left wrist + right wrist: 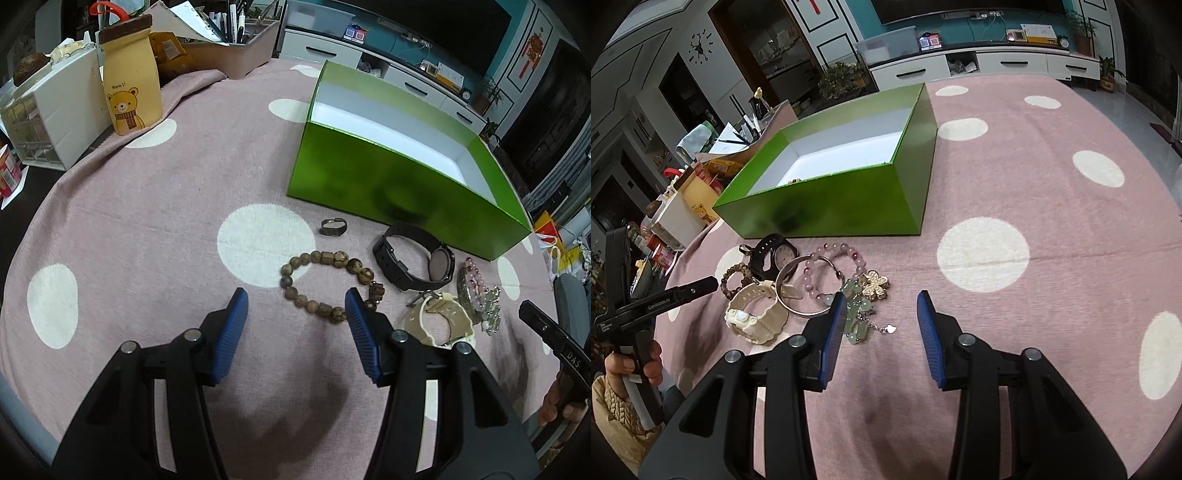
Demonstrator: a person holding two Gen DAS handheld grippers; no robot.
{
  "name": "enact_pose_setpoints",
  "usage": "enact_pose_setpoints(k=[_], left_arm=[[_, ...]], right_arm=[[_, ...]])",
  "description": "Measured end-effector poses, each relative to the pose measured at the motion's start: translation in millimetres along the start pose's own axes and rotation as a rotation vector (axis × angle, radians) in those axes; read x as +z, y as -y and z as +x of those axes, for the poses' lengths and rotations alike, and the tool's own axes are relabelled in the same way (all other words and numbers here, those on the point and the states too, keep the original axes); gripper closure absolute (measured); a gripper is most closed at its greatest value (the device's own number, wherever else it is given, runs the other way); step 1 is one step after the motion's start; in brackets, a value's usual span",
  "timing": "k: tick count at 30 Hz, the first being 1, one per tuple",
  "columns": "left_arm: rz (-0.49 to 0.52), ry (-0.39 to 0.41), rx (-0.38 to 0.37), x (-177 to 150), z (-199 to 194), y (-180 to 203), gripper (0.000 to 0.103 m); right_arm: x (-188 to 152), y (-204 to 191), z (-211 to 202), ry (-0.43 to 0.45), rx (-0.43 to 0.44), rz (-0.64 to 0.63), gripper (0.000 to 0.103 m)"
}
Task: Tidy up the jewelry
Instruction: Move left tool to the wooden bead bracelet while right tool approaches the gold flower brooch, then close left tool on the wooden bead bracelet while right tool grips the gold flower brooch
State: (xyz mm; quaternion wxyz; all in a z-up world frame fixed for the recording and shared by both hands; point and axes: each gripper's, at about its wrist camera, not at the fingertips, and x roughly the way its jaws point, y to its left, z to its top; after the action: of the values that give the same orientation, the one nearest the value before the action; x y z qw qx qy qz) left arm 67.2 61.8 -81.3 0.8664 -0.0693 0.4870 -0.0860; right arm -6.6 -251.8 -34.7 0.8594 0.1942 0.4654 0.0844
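I have the big glossy green cardboard box with its white lining [369, 173] sitting open-topped just behind the jewelry, close enough that each piece needs only a short lift; from my right camera a few small beads already show in its near corner. Its long side runs roughly parallel to the row of pieces on the pink cloth with cream dots [147, 229].

The black strap watch [413, 258] rests on its edge nearest the box, dial facing toward my right side. Beside it the cream plastic watch [753, 314] lies in a loop with the silver bangle [801, 291] touching it. The brown wooden bead bracelet [325, 284] lies flat as an oval, its long axis running from upper left to lower right in my left view. The pink bead bracelet [834, 266], jade-green bead chain [857, 314] and gold flower charm [875, 284] are tangled together.

My left gripper [295, 314] hovers with jaws apart and empty, the bracelet's near edge between its tips. My right gripper [882, 314] is likewise apart, holding nothing, its left finger over the green chain.
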Motion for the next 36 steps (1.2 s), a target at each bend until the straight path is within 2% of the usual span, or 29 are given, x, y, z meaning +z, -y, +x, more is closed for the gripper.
enact_pose_setpoints(k=[14, 18, 20, 23, 29, 36], left_arm=[[0.033, -0.007, 0.030, 2.4, 16.5, 9.5, 0.049], [0.050, 0.006, 0.043, 0.7, 17.7, 11.4, 0.050], [0.059, 0.014, 0.048, -0.2, 17.9, 13.0, 0.059], [0.064, 0.015, 0.037, -0.4, 18.2, 14.2, 0.074], [0.039, 0.010, 0.015, -0.5, 18.1, 9.5, 0.094], [0.002, 0.008, -0.017, 0.4, 16.1, 3.5, 0.096]], right_arm=[[11.5, -5.4, 36.0, -0.031, 0.005, -0.008, 0.063], [12.2, -6.1, 36.7, -0.020, 0.009, -0.019, 0.077], [12.8, -3.7, 36.3, -0.016, 0.017, -0.009, 0.081], [13.5, 0.3, 32.5, 0.003, 0.013, 0.008, 0.081], [21.4, 10.7, 8.4, 0.080, 0.024, 0.046, 0.081], [22.0, 12.3, -11.3, 0.119, 0.030, 0.049, 0.081]])
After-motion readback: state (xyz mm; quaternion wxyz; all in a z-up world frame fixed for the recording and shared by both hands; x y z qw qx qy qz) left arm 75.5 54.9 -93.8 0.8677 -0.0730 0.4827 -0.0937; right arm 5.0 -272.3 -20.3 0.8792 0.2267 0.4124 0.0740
